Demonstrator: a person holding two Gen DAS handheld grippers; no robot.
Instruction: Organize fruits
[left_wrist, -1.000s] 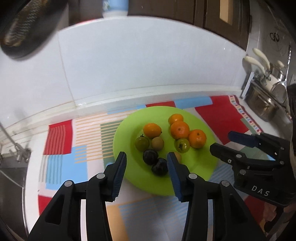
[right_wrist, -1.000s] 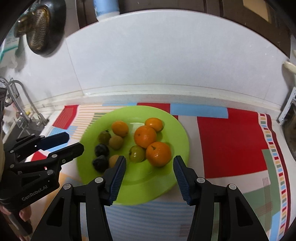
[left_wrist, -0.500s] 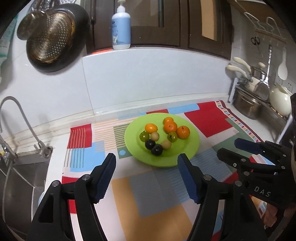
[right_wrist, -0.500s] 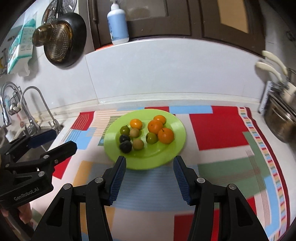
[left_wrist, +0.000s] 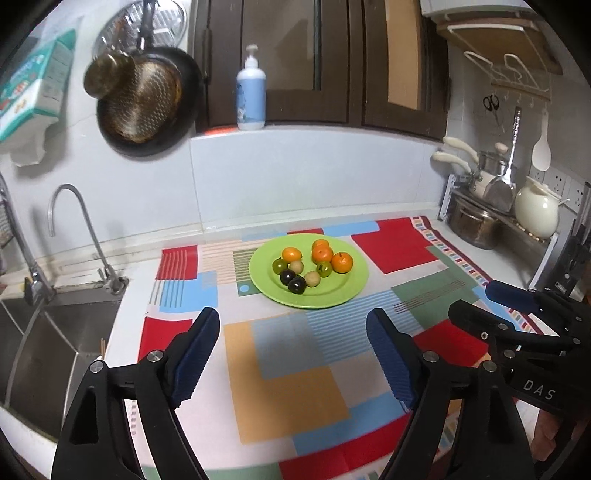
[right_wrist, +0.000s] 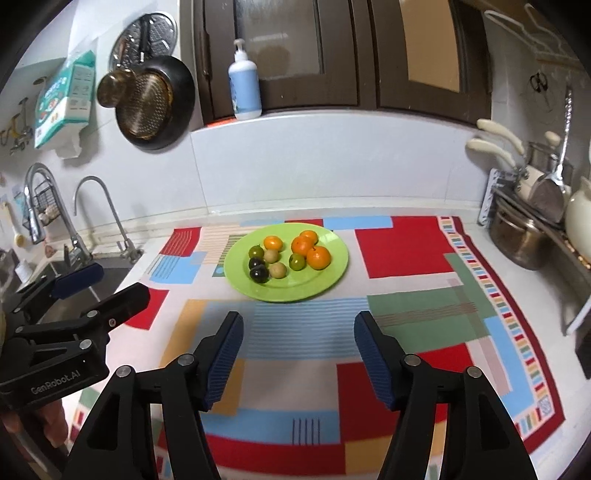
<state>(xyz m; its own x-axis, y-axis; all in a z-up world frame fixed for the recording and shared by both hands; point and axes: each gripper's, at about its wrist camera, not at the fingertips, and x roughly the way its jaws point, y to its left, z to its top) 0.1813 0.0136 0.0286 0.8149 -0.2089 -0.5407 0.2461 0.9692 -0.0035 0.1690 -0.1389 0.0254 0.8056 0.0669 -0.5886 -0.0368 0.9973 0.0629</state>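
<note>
A green plate (left_wrist: 347, 291) (right_wrist: 314, 288) sits on the patterned mat at mid-counter. It holds several fruits: oranges (left_wrist: 341, 262) (right_wrist: 318, 257), green ones (left_wrist: 280, 264) (right_wrist: 296, 261), tan ones (left_wrist: 312, 278) (right_wrist: 277, 270) and dark plums (left_wrist: 297, 284) (right_wrist: 259, 273). My left gripper (left_wrist: 293, 354) is open and empty, well back from the plate. My right gripper (right_wrist: 298, 354) is open and empty, also back from the plate; it shows at the right of the left wrist view (left_wrist: 517, 317). The left gripper shows at the left of the right wrist view (right_wrist: 96, 291).
A sink (left_wrist: 48, 332) with a tap (left_wrist: 74, 221) lies left of the mat. Pots and a white kettle (left_wrist: 537, 212) stand on a rack at the right. A pan (left_wrist: 144, 107) hangs on the wall; a soap bottle (left_wrist: 251, 96) stands on the ledge.
Both grippers have pulled back and up from right over the plate, so the whole counter shows now. The fruits on the plate have not moved. Both grippers stay open.
</note>
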